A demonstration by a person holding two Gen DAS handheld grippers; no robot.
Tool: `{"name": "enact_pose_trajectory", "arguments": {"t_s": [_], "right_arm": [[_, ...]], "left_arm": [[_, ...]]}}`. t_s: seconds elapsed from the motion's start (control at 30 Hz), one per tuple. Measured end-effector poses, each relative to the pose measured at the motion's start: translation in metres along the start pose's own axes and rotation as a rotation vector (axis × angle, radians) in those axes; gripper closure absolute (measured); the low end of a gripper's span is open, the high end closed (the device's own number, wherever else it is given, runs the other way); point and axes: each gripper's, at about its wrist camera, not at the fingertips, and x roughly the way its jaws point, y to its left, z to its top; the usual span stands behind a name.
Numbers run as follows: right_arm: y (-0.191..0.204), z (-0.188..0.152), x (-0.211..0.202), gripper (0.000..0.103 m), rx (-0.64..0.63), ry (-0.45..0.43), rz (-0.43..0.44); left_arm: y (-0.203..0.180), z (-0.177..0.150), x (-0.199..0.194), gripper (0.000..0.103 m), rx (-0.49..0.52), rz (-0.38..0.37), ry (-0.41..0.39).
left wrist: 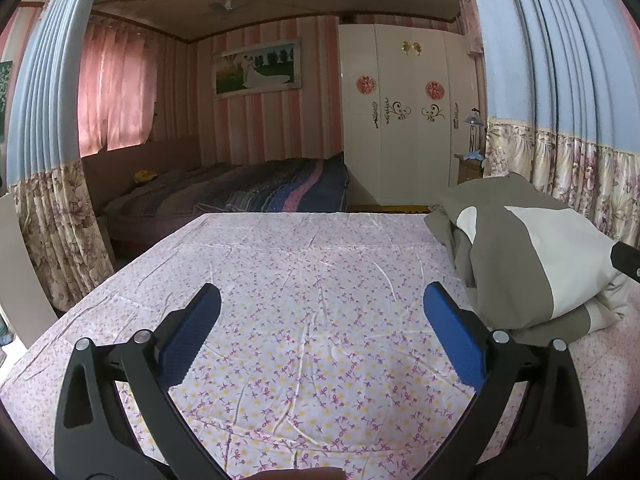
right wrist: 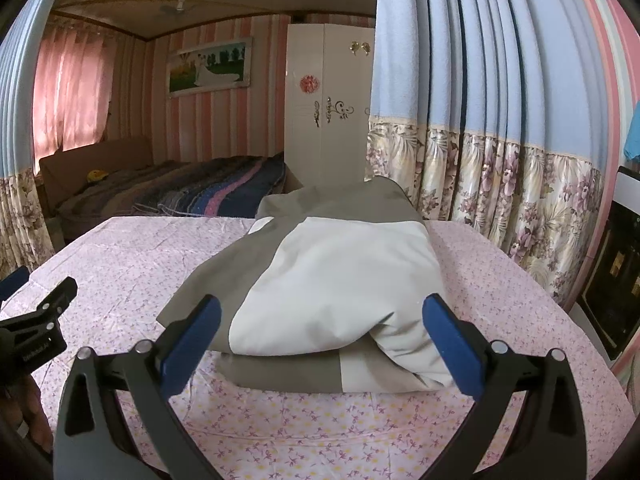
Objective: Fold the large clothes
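Grey-and-white fabric garment (right wrist: 320, 280) lies bunched in a folded heap on the right side of the bed, its long axis running from the near edge toward the far curtain. White sheet with small purple flower print (left wrist: 304, 320) covers the bed and is lightly creased. Left gripper (left wrist: 320, 312) hovers over bare sheet, blue pads spread, grasping nothing. Right gripper (right wrist: 320, 316) sits at the garment's near end, fingers spread, released. Blue pleated curtain with floral hem (right wrist: 480, 112) hangs behind; white wardrobe (left wrist: 404, 120) stands beyond.
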Motion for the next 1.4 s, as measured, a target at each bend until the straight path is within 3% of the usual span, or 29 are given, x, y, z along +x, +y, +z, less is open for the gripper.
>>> {"name": "enact_pose_trajectory", "arguments": {"t_s": [1.4], "right_arm": [[-0.0002,0.0009,-0.0010,0.002,-0.026,-0.014,-0.006]], "left_arm": [[0.0048,0.0008,0.0001,0.003,0.007,0.005,-0.009]]}}
